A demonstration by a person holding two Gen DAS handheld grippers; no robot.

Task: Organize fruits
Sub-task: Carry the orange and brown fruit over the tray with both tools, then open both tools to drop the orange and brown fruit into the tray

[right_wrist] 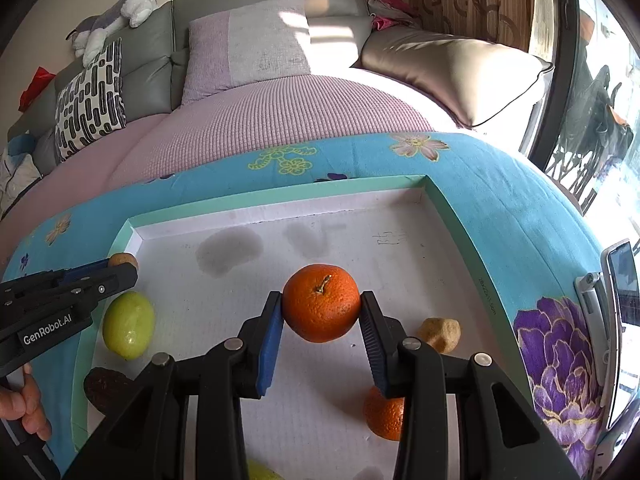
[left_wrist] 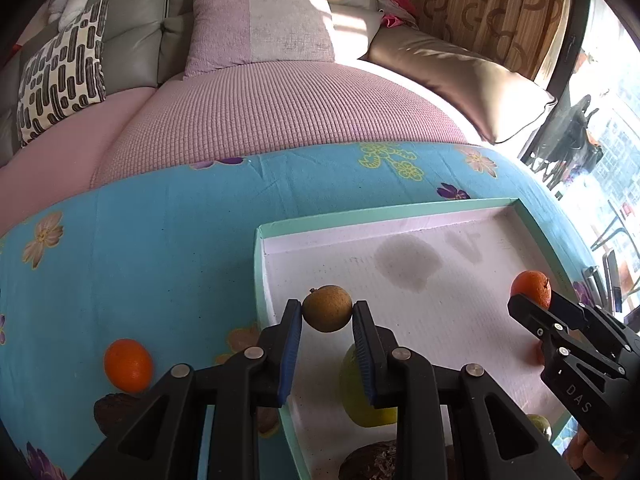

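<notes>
My left gripper [left_wrist: 327, 316] is shut on a small brown round fruit [left_wrist: 327, 308], held above the left part of the white tray [left_wrist: 440, 320] with mint-green walls. My right gripper [right_wrist: 322, 306] is shut on an orange [right_wrist: 321, 302] above the tray's middle [right_wrist: 400, 248]. In the tray lie a green fruit [right_wrist: 128, 325], a dark brown fruit [right_wrist: 105, 390], a tan lumpy fruit [right_wrist: 440, 334] and a second orange [right_wrist: 384, 418]. Another orange [left_wrist: 128, 365] lies on the blue floral cloth [left_wrist: 160, 240] left of the tray. The right gripper and its orange [left_wrist: 531, 287] show at the right of the left wrist view.
A dark fruit [left_wrist: 114, 410] lies on the cloth near the lower left, partly behind my left gripper. A sofa with a pink cover [left_wrist: 280, 108] and cushions [left_wrist: 260, 24] lies beyond the table. A phone on a stand [right_wrist: 618, 308] stands at the right edge. A hand [right_wrist: 24, 408] shows at lower left.
</notes>
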